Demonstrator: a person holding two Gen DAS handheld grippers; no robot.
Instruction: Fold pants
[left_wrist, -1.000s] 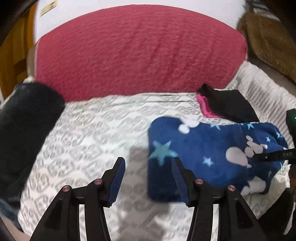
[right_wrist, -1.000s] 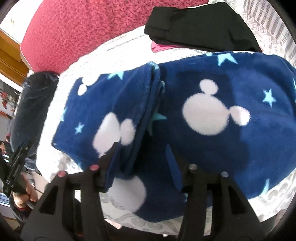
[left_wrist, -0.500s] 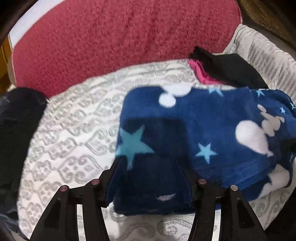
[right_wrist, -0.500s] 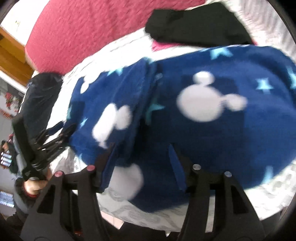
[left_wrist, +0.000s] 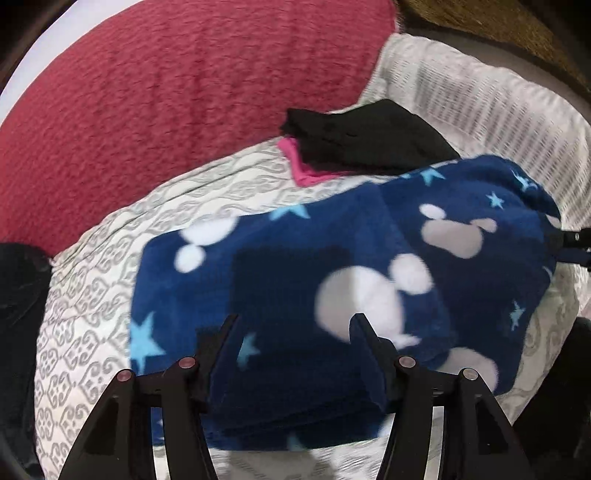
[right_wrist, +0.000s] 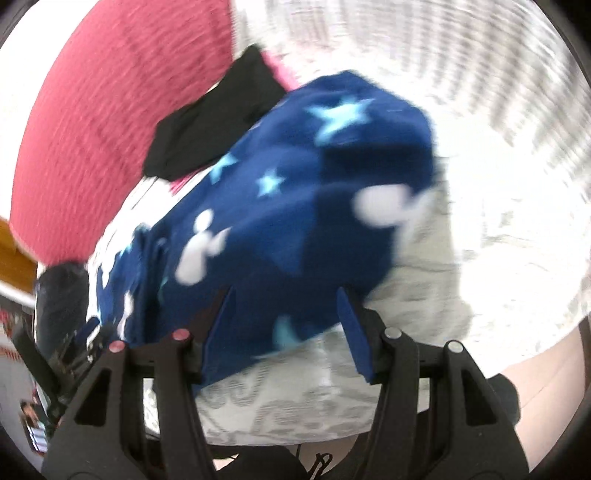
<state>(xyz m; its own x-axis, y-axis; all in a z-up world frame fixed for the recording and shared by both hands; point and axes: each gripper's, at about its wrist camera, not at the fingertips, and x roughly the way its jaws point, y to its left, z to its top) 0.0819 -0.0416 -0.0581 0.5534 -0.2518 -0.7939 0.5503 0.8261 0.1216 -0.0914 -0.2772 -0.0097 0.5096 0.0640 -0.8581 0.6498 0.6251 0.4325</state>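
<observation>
- Pants are laid on the patterned bedcover; the fabric is navy fleece printed with white mouse heads and light-blue stars.
- In the left wrist view, the pants are spread from 9 o'clock to 3 o'clock across the middle of the frame, folded into a thick layered bundle.
- A black garment is stacked on a pink garment at 12 o'clock of the pants, touching their far edge.
- A red blanket is seen beyond the bedcover, from 10 to 12 o'clock.
- The left gripper is held over the near edge of the pants at 6 o'clock. Its jaws are opening; the pants lie between them, and no pad is seen pressing on the fabric.
- The right gripper is held at the near edge of the pants at 6 o'clock of its own view. Its jaws stand about half apart; fabric is between them, against the left pad, and the right pad is apart from it. The frame is blurred.
- In the right wrist view, the other gripper is glimpsed at 8 o'clock, partly hidden.
- A dark bundle is placed at 9 o'clock, beside the bedcover.
</observation>
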